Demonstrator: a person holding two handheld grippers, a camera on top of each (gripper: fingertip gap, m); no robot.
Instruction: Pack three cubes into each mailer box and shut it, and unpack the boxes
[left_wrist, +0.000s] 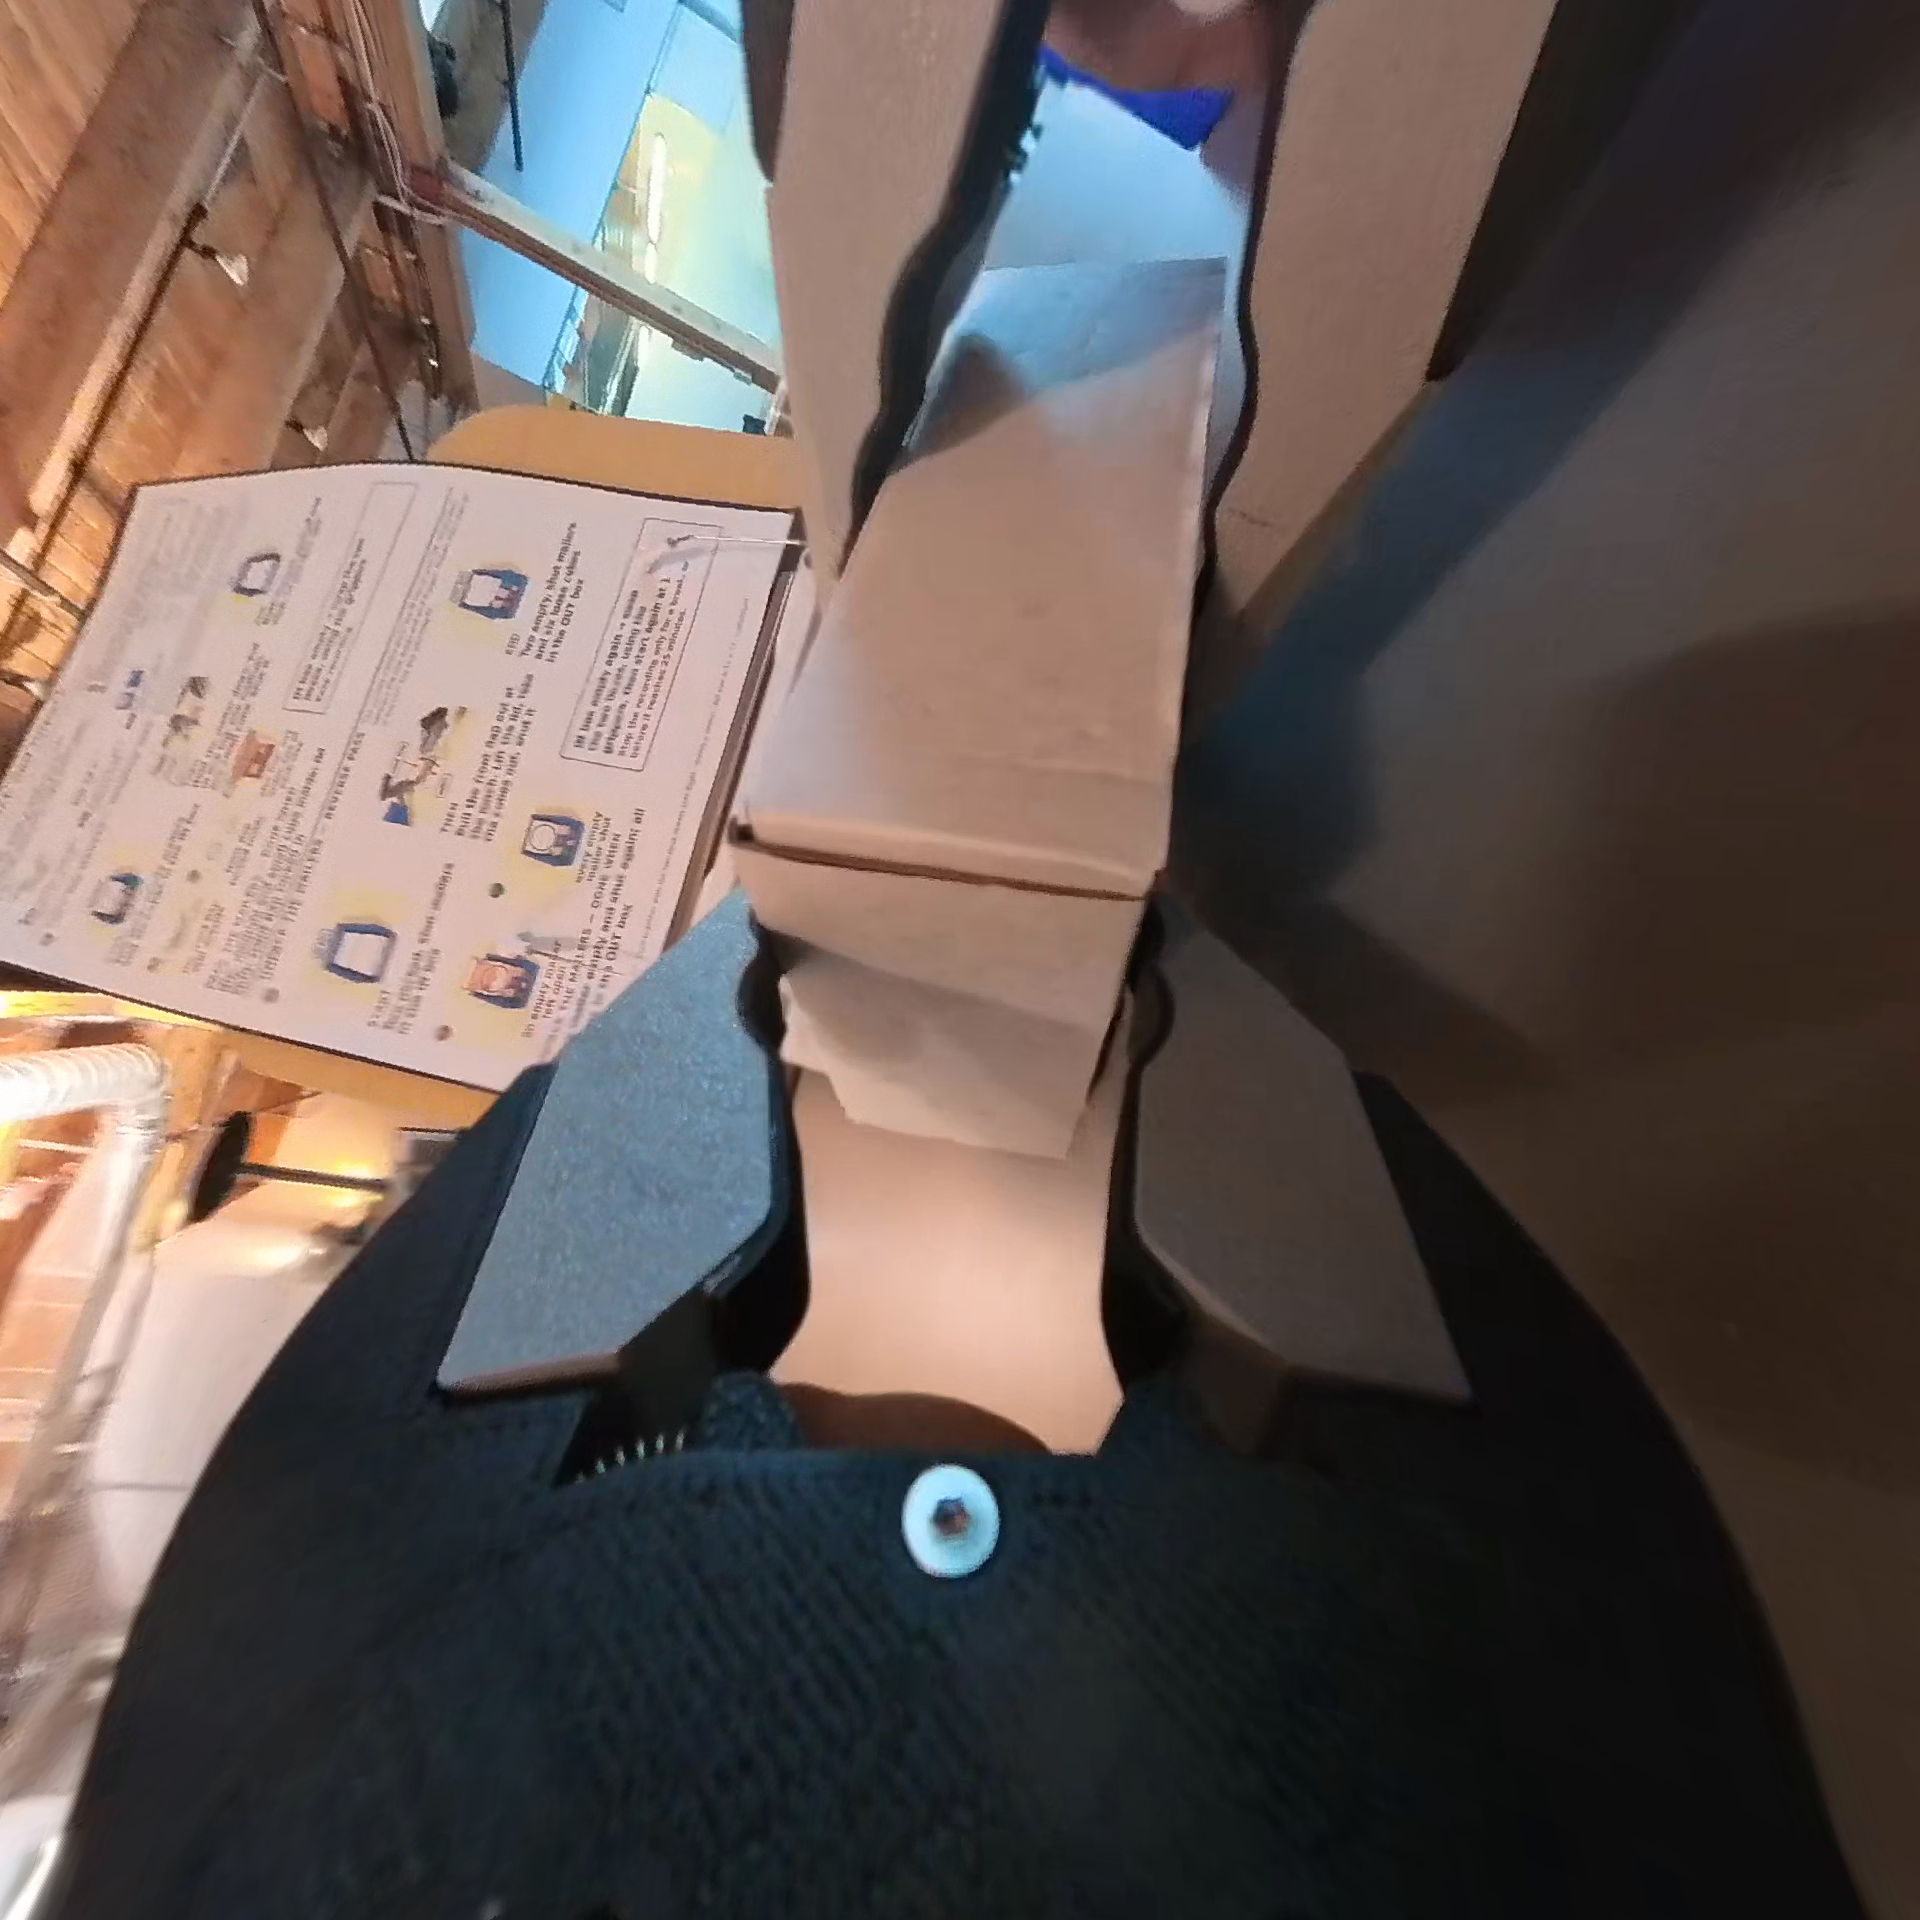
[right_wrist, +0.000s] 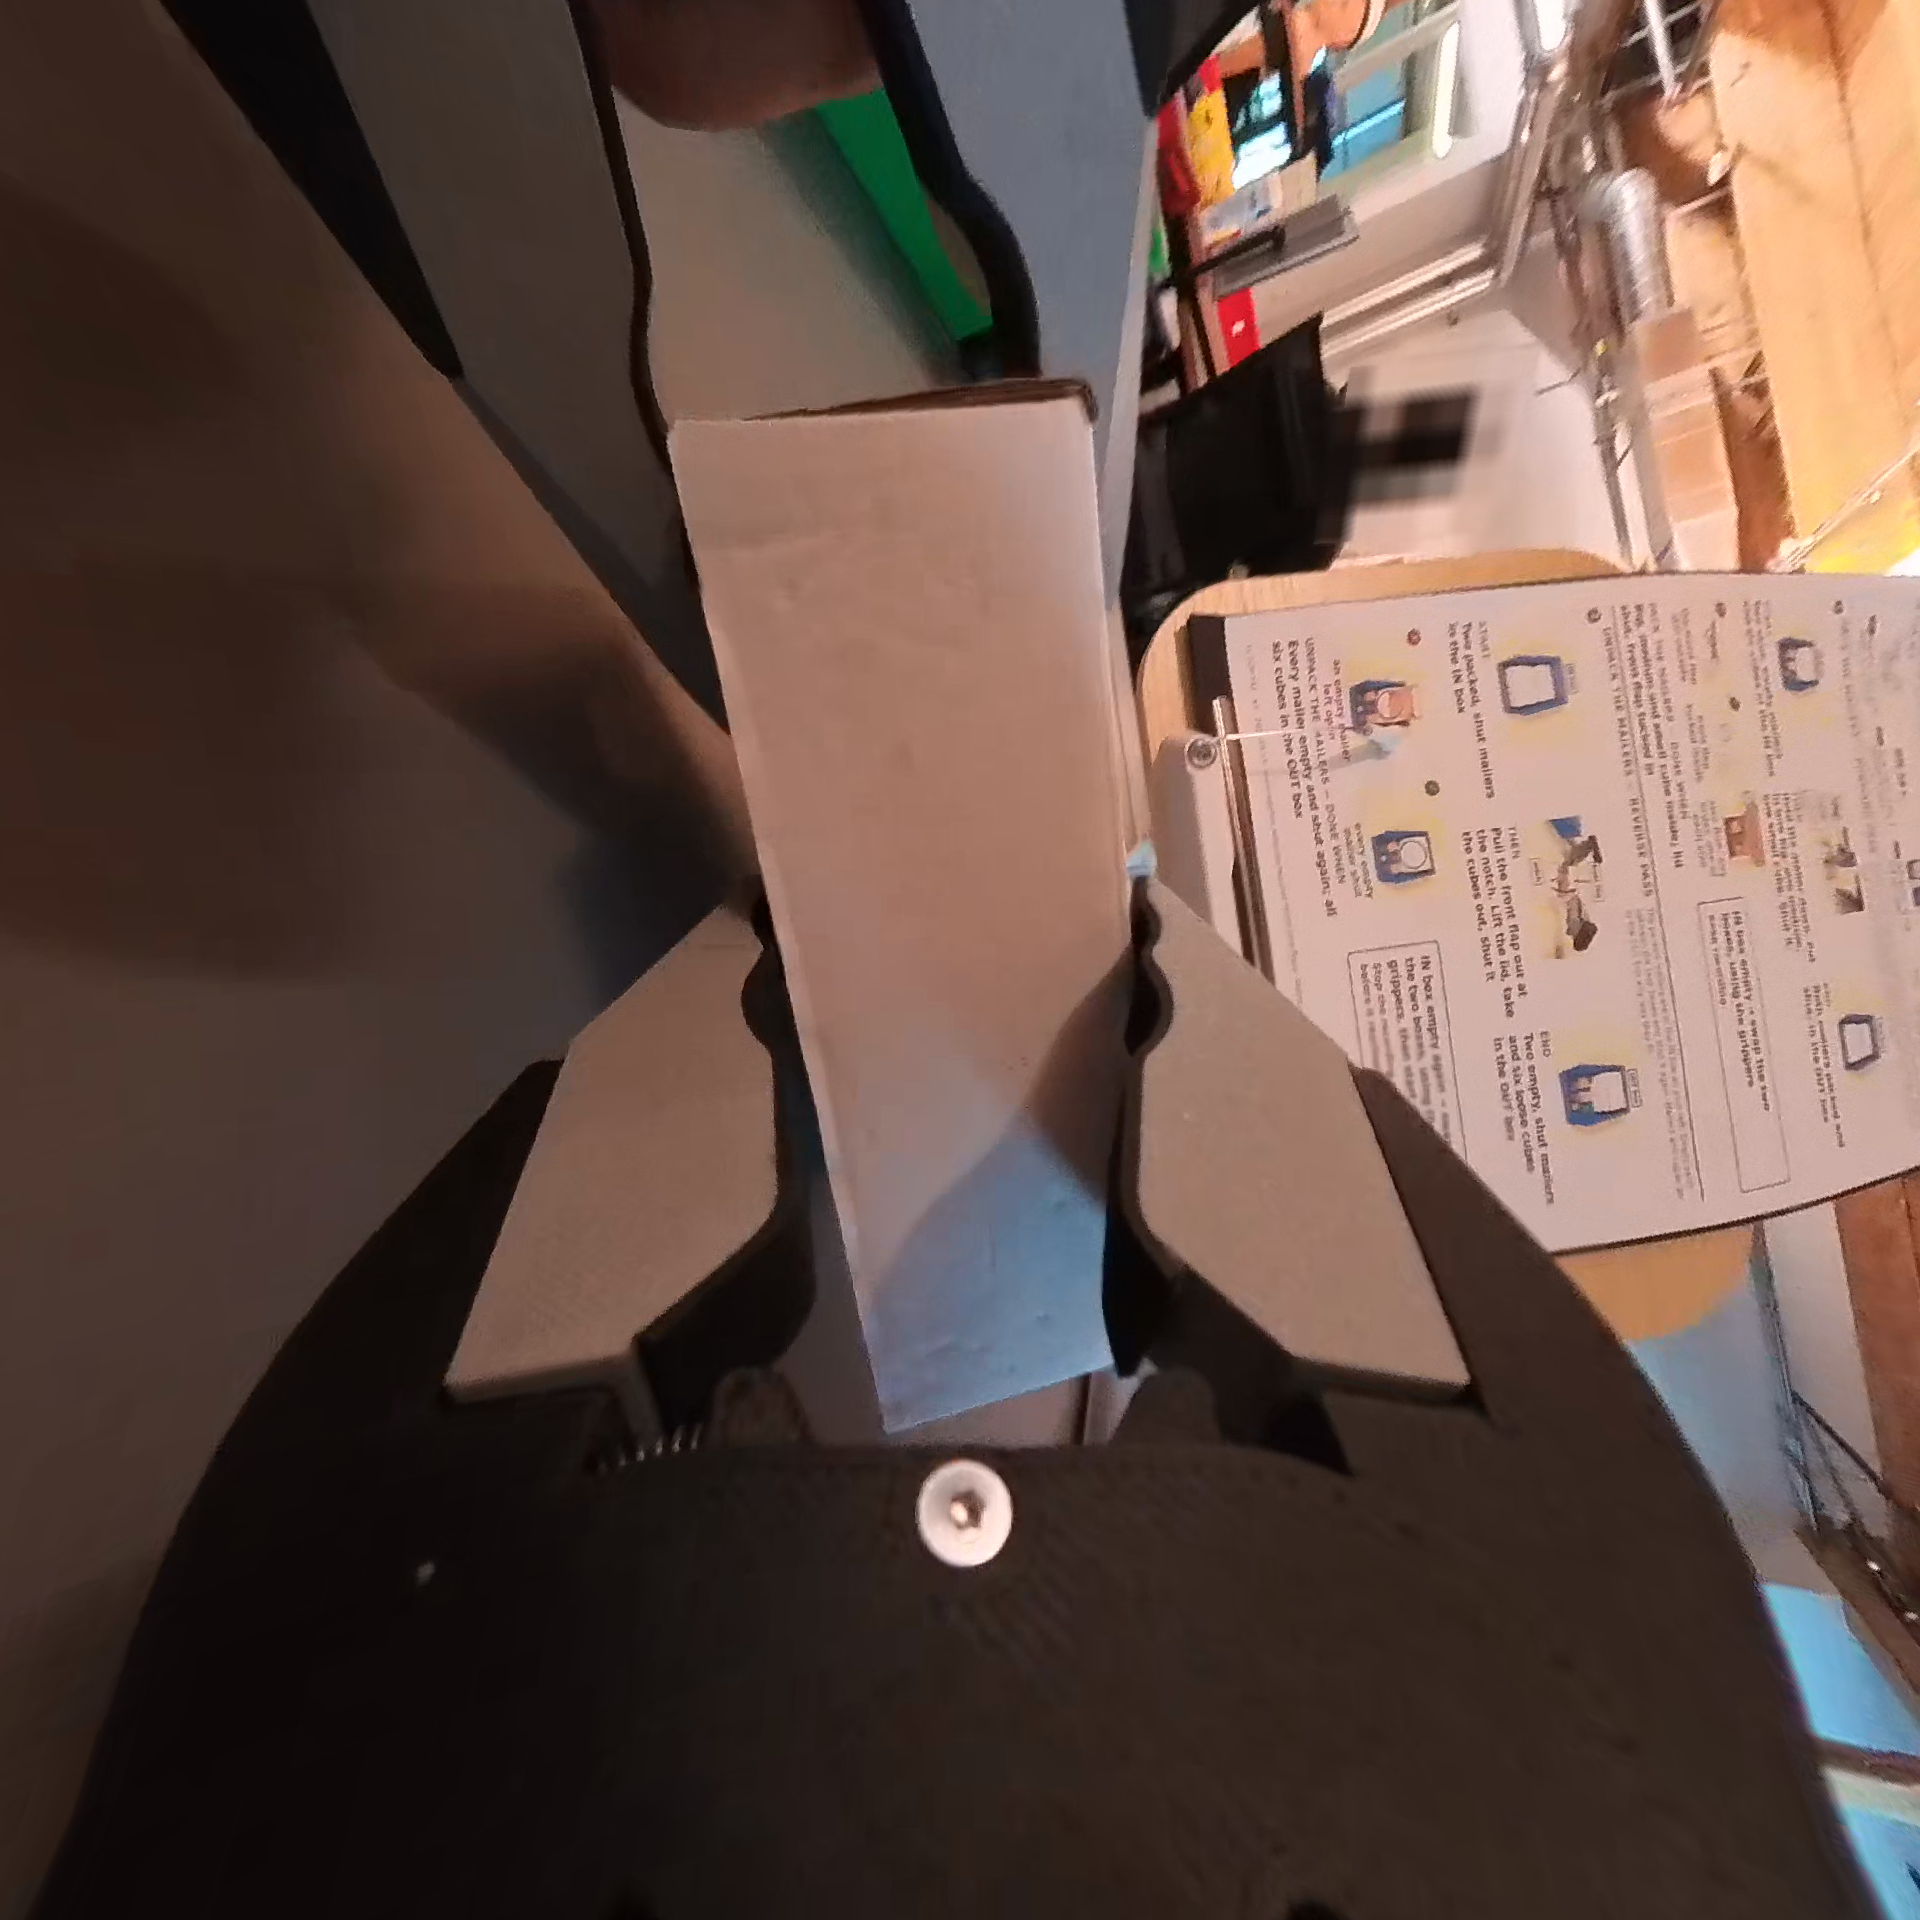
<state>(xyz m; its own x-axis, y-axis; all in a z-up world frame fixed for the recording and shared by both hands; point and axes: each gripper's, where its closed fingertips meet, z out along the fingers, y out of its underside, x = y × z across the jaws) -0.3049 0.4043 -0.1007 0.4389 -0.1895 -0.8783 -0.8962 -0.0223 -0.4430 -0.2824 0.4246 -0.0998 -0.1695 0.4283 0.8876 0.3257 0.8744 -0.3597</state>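
Observation:
A white mailer box (left_wrist: 987, 675) is shut and held edge-on between both grippers. My left gripper (left_wrist: 956, 997) is shut on one end of it, a finger on each broad face. My right gripper (right_wrist: 951, 935) is shut on the opposite end of the same box (right_wrist: 914, 727). Each gripper shows at the far end in the other's view: the right one in the left wrist view (left_wrist: 1101, 312), the left one in the right wrist view (right_wrist: 821, 260). No cubes are in view. The inside of the box is hidden.
A printed instruction sheet (left_wrist: 364, 748) on a clipboard lies on a round wooden table (right_wrist: 1371, 592) beside the box. A broad grey-brown surface (left_wrist: 1610, 831) runs close along the box's other side. Shelves and cardboard (right_wrist: 1766, 312) stand beyond.

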